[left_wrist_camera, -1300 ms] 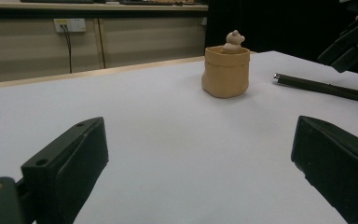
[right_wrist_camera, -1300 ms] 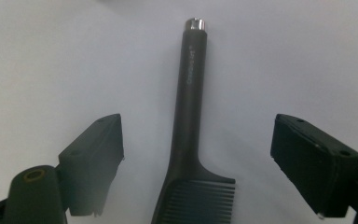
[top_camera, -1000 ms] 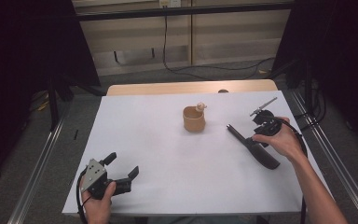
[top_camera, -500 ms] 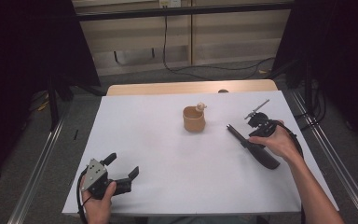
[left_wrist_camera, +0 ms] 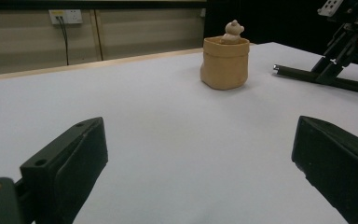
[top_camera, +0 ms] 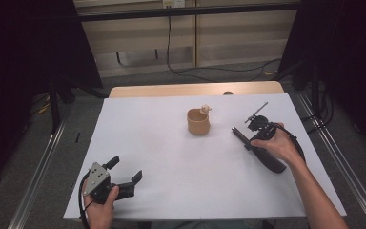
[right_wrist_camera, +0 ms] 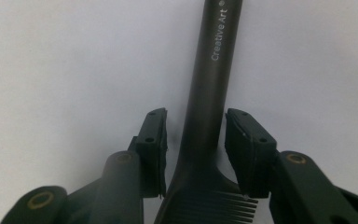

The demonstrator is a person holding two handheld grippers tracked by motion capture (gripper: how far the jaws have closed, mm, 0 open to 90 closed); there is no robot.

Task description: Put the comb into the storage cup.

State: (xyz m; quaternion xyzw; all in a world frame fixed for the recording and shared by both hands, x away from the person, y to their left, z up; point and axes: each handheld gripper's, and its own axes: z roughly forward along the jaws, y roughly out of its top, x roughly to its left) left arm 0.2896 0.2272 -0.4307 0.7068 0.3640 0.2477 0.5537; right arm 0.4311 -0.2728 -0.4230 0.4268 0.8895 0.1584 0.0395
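Note:
A black brush [top_camera: 262,152] with a long handle [right_wrist_camera: 209,84] lies on the white table [top_camera: 171,157] at the right. My right gripper [top_camera: 252,139] points down over it. Its jaws have just been closing, and they now stand on either side of the handle with a thin gap left at each pad [right_wrist_camera: 154,144], so my right gripper [right_wrist_camera: 196,116] is open. Near the front left corner my left gripper [top_camera: 125,169] rests wide open with nothing between its jaws. Seen along my left gripper [left_wrist_camera: 200,128], the brush handle [left_wrist_camera: 307,77] lies far off.
A tan pouch [top_camera: 198,123] with a small figure [top_camera: 204,109] sticking out of its top stands at mid-table, left of the brush; the pouch [left_wrist_camera: 225,63] is well ahead of the left jaws. A wooden table edge [top_camera: 195,89] runs behind the white sheet.
The right hand has settled slightly lower onto the brush and its jaws have narrowed around the handle. The left gripper has not moved.

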